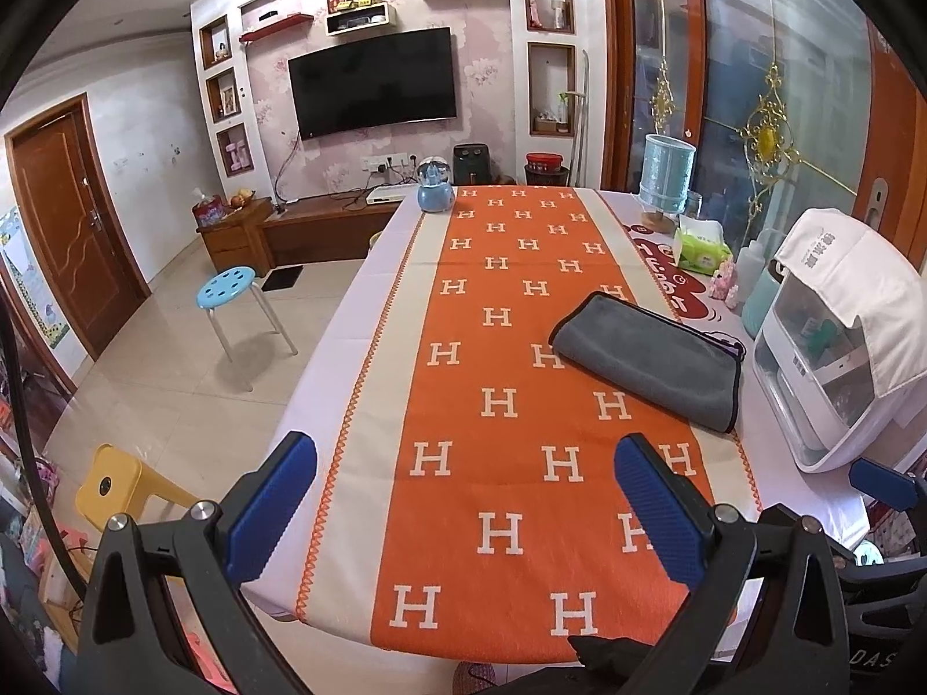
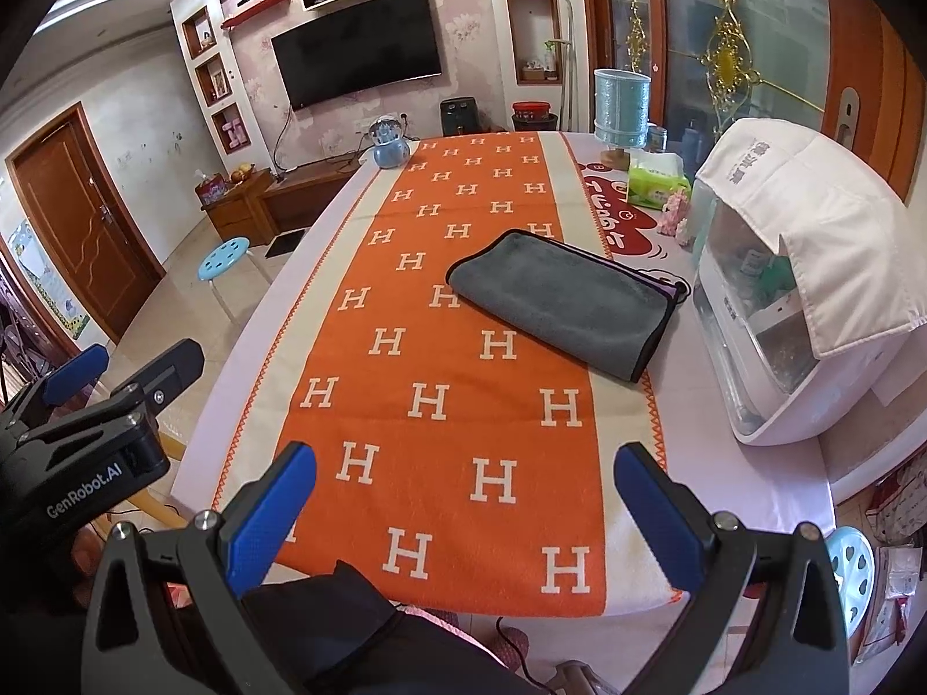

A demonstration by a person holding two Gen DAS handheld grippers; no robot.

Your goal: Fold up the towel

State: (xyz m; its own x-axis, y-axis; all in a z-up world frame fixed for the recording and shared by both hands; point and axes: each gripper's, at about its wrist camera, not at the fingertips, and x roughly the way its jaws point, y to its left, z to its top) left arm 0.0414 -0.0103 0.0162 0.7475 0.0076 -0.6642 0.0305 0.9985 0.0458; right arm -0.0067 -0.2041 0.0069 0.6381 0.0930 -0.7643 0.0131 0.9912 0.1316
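A grey towel [image 1: 654, 362] with a dark edge lies folded on the orange H-pattern table runner [image 1: 510, 405], toward the right side of the table. It also shows in the right wrist view [image 2: 565, 301]. My left gripper [image 1: 463, 498] is open and empty, held above the near end of the table, well short of the towel. My right gripper [image 2: 463, 501] is open and empty too, above the near edge of the runner [image 2: 440, 405]. The left gripper also shows at the left in the right wrist view [image 2: 121, 370].
A white appliance [image 2: 811, 301] with a cloth cover stands right of the towel. A tissue pack [image 2: 657, 182], a blue lamp [image 2: 621, 110] and a blue globe ornament [image 2: 389, 145] stand at the far end. A blue stool [image 1: 229, 289] and a yellow stool [image 1: 116, 483] stand left of the table.
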